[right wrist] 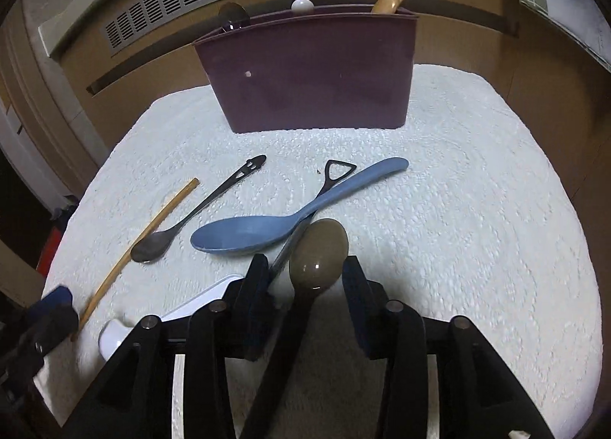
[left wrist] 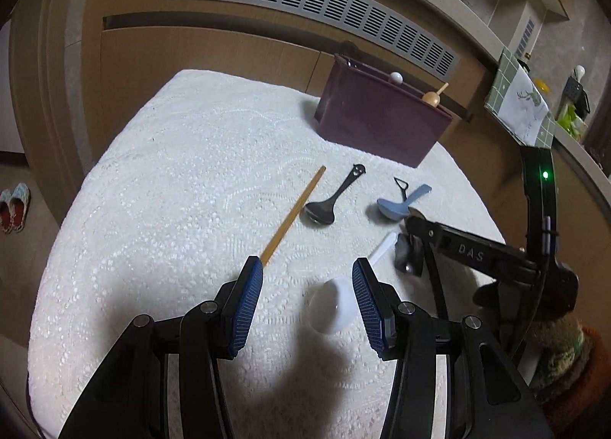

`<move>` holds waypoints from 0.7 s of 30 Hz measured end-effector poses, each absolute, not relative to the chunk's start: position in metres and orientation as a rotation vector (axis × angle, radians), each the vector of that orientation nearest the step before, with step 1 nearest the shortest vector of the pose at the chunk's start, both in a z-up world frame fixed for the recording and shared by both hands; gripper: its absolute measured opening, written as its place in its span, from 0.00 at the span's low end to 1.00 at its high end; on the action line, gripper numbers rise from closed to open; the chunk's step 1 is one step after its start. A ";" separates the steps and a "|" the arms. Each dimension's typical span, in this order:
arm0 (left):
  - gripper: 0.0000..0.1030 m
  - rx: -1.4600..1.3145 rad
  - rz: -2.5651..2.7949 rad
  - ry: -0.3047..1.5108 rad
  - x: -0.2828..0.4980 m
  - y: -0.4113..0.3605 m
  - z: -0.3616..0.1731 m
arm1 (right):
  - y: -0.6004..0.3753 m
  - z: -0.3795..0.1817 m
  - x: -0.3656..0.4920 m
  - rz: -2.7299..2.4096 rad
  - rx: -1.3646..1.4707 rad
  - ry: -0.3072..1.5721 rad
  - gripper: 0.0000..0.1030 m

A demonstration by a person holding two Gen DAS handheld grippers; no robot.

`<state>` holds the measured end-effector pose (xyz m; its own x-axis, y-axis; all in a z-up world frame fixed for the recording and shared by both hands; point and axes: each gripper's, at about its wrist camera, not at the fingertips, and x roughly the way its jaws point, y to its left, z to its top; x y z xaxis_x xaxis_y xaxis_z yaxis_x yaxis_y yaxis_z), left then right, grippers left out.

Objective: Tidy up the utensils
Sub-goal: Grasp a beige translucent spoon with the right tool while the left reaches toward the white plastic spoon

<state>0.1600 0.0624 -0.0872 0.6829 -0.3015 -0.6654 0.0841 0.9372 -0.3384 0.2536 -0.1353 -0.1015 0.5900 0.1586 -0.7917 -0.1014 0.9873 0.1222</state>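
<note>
Brown spoon (right wrist: 319,253) sits between my right gripper's (right wrist: 303,274) fingers, bowl forward past the tips, handle running back toward the camera. The pads stand clear of it on both sides: jaws released, wide, nothing clamped. I can't tell whether the spoon rests flat on the cloth.

Just ahead of the right fingertips, the blue spoon (right wrist: 267,230) lies crosswise, bowl to the left, handle angling up to the right. A black utensil with a triangular loop end (right wrist: 338,169) passes under it. Left of that, a dark metal spoon (right wrist: 191,217), then a wooden chopstick (right wrist: 141,240) further left.

My left gripper (left wrist: 307,274) hangs over the white cloth (left wrist: 172,171), jaws apart, blue pads (left wrist: 248,301) bare. The white spoon's (left wrist: 332,309) bowl lies between them, close against the inner face of the right-hand pad; contact unclear. Its handle runs forward and right past that fingertip. The chopstick's near end shows just beyond the left-hand fingertip.

Far ahead of both grippers, the maroon holder (right wrist: 313,72) stands upright at the cloth's far edge. Three utensil ends poke above its rim: dark, white, wooden.
</note>
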 end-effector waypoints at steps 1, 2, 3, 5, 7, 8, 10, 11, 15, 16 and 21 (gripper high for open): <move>0.48 -0.294 -0.223 0.795 0.160 0.062 -0.088 | -0.135 -0.102 0.254 0.153 0.065 0.925 0.39; 0.48 -0.298 -0.229 0.800 0.160 0.061 -0.089 | -0.134 -0.102 0.254 0.154 0.063 0.921 0.39; 0.48 -0.300 -0.236 0.807 0.159 0.060 -0.090 | -0.135 -0.102 0.254 0.158 0.064 0.919 0.39; 0.48 -0.288 -0.252 0.817 0.158 0.056 -0.090 | -0.138 -0.102 0.255 0.174 0.078 0.926 0.38; 0.48 -0.281 -0.270 0.823 0.154 0.054 -0.089 | -0.141 -0.100 0.256 0.185 0.073 0.945 0.35; 0.48 -0.283 -0.280 0.828 0.152 0.053 -0.089 | -0.145 -0.099 0.255 0.190 0.067 0.949 0.34; 0.48 -0.284 -0.285 0.835 0.149 0.053 -0.090 | -0.151 -0.099 0.249 0.171 0.048 0.964 0.34; 0.48 -0.284 -0.284 0.838 0.148 0.053 -0.090 | -0.153 -0.100 0.247 0.173 0.051 0.961 0.34; 0.48 -0.287 -0.269 0.839 0.152 0.056 -0.091 | -0.148 -0.100 0.244 0.120 0.065 0.936 0.38; 0.48 -0.286 -0.267 0.833 0.153 0.057 -0.090 | -0.142 -0.101 0.247 0.100 0.038 0.931 0.38; 0.48 -0.284 -0.262 0.821 0.155 0.057 -0.088 | -0.122 -0.102 0.260 0.080 -0.080 0.923 0.31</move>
